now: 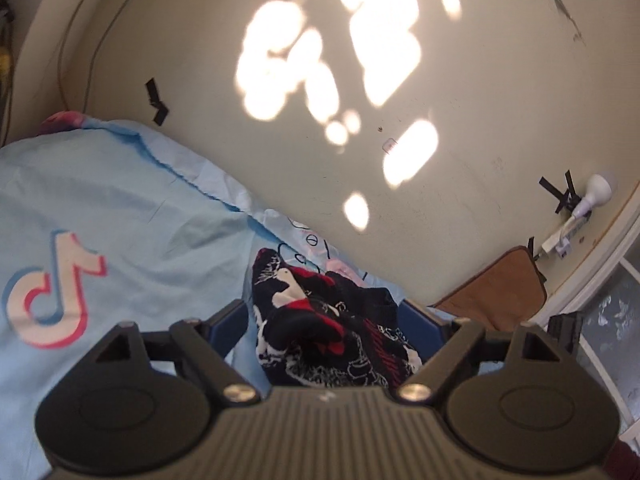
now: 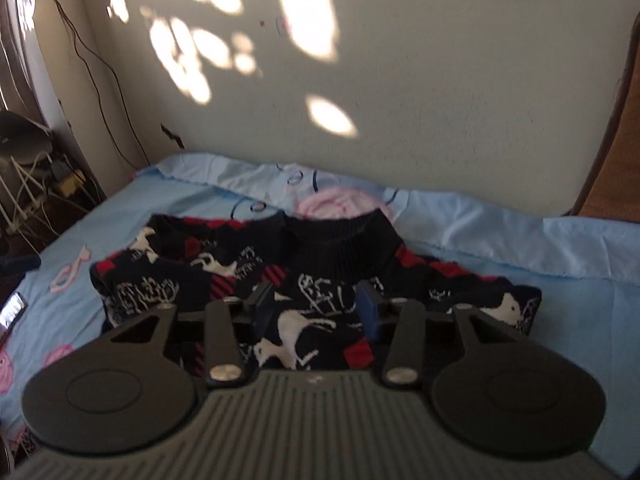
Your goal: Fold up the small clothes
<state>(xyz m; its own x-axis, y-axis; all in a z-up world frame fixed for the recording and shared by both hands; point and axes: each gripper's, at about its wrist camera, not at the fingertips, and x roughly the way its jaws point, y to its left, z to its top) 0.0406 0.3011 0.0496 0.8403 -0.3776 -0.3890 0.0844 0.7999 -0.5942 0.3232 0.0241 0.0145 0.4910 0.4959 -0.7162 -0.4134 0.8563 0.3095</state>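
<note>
A: Near us, the left gripper (image 1: 326, 320) stands wide, a bunched end of the dark sweater (image 1: 332, 332) sitting between its fingers with no clear pinch.

B: And the right gripper (image 2: 316, 312)?

A: Half spread above the sweater (image 2: 312, 280), pads off the cloth. The garment lies flat on the blue sheet (image 2: 520, 232), collar pointing toward the wall (image 2: 440, 100).

B: Anything holding things?

A: No box or basket shows. Just a pink cloth (image 2: 340, 202) beyond the collar, then the sunlit wall.
</note>
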